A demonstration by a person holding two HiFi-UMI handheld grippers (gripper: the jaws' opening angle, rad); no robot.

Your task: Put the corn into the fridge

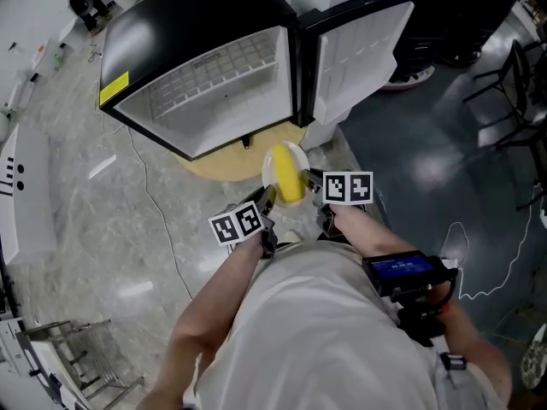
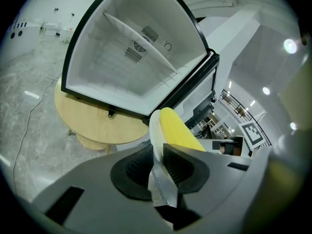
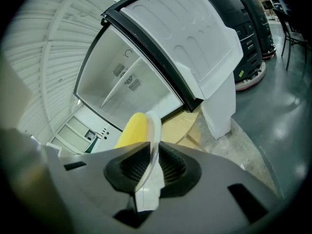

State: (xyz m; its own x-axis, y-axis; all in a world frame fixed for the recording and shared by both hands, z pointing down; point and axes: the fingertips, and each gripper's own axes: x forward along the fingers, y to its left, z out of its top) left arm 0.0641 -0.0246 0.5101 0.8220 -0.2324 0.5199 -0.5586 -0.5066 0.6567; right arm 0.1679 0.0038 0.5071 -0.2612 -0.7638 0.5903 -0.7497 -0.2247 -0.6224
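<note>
Left gripper (image 2: pixel 158 153): clamped on the left rim of the plate (image 1: pixel 277 157).
Right gripper (image 3: pixel 150 156): clamped on the plate's right rim.
Corn (image 1: pixel 290 183): on the plate, just near of the fridge (image 1: pixel 214 79).
Fridge: door (image 1: pixel 359 49) open.

No word or number is legible. The yellow rectangular sticker (image 1: pixel 114 88) on the black fridge (image 1: pixel 171 24) and the small blue lit screen (image 1: pixel 402 268) are too small to read. The white cubes (image 1: pixel 349 188) carry only black square marker patterns.
</note>
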